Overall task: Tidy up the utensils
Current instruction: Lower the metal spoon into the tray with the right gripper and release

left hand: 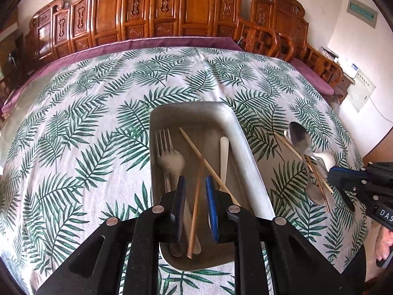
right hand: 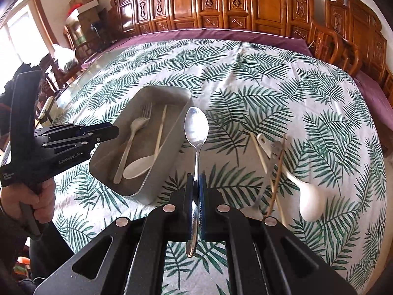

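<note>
Gleaming, the slim steel spoon (right hand: 196, 132) stands pinched in the right tongs (right hand: 195, 191).

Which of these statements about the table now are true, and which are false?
1. The right gripper is shut on a metal spoon. True.
2. The tray holds no fork. False: a fork lies in it.
3. A white spoon lies on the cloth outside the tray. True.
4. The left gripper holds a knife. False: its jaws stand slightly apart over the tray, a chopstick between them.
</note>
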The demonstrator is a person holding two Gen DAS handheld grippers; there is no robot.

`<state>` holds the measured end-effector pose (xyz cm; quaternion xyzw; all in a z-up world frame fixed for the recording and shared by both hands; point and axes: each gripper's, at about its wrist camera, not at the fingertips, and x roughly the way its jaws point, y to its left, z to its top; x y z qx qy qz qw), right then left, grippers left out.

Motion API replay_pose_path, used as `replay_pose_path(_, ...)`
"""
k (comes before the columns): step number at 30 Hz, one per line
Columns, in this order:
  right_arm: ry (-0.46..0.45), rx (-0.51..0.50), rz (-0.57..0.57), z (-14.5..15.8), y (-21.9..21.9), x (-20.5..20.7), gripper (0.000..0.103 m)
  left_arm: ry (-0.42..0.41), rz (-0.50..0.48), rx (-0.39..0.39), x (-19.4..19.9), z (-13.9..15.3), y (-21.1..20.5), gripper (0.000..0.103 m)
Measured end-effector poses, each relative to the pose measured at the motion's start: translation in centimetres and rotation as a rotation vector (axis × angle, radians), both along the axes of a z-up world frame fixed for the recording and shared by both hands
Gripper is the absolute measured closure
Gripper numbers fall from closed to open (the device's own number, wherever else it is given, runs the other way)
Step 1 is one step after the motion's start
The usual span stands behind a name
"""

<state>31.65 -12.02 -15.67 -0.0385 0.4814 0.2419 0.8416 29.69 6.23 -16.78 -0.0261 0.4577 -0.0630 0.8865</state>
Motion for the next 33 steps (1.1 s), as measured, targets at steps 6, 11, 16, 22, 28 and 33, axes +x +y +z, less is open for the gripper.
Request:
replay_pose_path(6,-0.001,0.016,0.03,0.2,2.3,0.6,0.097,-0.036,0.015,0.015,-0.6,1.3,1.1,0.082)
replay_pose_path(11,0.013,0.039,0.056,0.0,4.7,1.5,0.097,-0.071,0.039,0.034,-1.3,2.5,2.6,0.076)
replay_pose_path(16,0.034,0.047,0.076,-0.7,7.2,2.5,0.097,-0.111,0.075,0.059,-2.5,3.7,4.0,0.066)
replay_pose_path(22,0.056,0.025,0.098,-1.9,9.6,3.9,0.097,-0.143,0.105,0.065,-4.2,4.7,5.2,0.06)
replay_pose_path(28,0.081,-0.008,0.101,-3.4,11.3,5.5,0.097,-0.157,0.116,0.06,-5.1,5.1,6.2,0.047)
replay_pose_path(33,0.097,-0.032,0.102,-4.5,12.3,6.2,0.097,-0.163,0.125,0.058,-5.5,5.3,6.7,0.039)
